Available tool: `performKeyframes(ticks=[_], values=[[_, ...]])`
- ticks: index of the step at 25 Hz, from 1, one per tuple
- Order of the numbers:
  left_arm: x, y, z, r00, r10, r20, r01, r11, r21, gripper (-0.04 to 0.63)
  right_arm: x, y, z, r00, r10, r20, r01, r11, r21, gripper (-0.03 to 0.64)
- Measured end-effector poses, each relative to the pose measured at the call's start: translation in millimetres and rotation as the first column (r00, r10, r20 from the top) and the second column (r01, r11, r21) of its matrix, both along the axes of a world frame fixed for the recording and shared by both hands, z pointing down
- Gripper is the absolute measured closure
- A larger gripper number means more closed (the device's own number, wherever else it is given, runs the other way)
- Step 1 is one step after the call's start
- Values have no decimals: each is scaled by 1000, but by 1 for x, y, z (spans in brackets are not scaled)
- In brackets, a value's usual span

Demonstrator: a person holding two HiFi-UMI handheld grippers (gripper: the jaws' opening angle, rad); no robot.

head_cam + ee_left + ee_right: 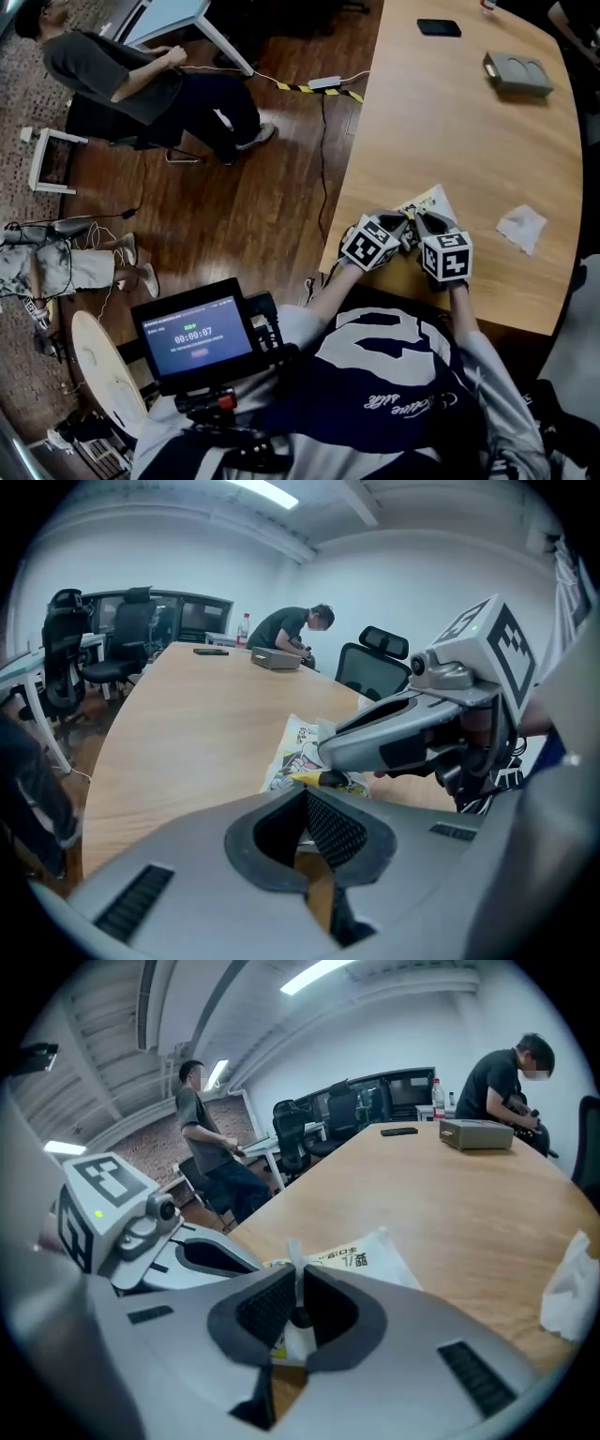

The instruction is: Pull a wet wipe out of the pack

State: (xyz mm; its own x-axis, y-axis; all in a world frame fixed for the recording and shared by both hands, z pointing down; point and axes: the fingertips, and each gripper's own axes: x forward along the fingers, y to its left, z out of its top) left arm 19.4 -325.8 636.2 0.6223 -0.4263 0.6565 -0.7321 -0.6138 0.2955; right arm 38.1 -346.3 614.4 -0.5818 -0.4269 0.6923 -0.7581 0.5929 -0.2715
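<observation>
The right gripper [298,1277] has its ribbed black pads clamped on a thin white strip of wet wipe [294,1258] that stands up between them at the middle of the right gripper view. Just past the tips lies the flat white plastic wipe pack with cartoon print [367,1256], resting on the light wooden table [450,1194]. The left gripper [305,797] has its pads drawn together at the tips, right at the pack's near edge. Whether they nip the film I cannot tell. In the left gripper view the pack [298,747] sits centre frame, with the right gripper's grey nose reaching across it from the right. In the head view both grippers sit side by side at the near edge of the table [469,131], lower centre, with the pack poking out above them. A crumpled white wipe [521,227] lies apart to the right, and a grey rectangular box [517,73] and a black phone [439,27] sit at the upper right.
</observation>
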Motion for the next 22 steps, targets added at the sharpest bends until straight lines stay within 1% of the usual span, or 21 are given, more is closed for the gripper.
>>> performKeyframes(ticks=[4,8,12,13,15,18,20,22], values=[[5,-7,6,1000,-1,3,1,1000,3,594,9,-2,-10,986,95,140,-88,995,-55,595],[5,-1,5,1000,15,1,-15,1000,2,594,16,13,-31,958,163,237,-144,985,-93,597],[1,1,3,1000,16,8,-16,1000,8,594,12,30,-62,908,194,373,-160,980,-118,597],[0,2,1,1000,17,8,-17,1000,13,595,11,35,-70,897,200,394,-166,979,-119,597],[0,4,-3,1000,26,7,-27,999,23,594,14,42,-80,889,211,406,-182,977,-108,597],[-4,13,-8,999,52,-10,-52,998,36,594,24,52,-88,888,234,397,-216,972,-90,597],[-10,23,-17,998,49,-49,-46,998,53,594,32,61,-95,881,261,394,-249,965,-83,597],[-19,30,-27,994,11,-108,-4,998,65,594,40,72,-100,873,294,390,-286,955,-79,597]])
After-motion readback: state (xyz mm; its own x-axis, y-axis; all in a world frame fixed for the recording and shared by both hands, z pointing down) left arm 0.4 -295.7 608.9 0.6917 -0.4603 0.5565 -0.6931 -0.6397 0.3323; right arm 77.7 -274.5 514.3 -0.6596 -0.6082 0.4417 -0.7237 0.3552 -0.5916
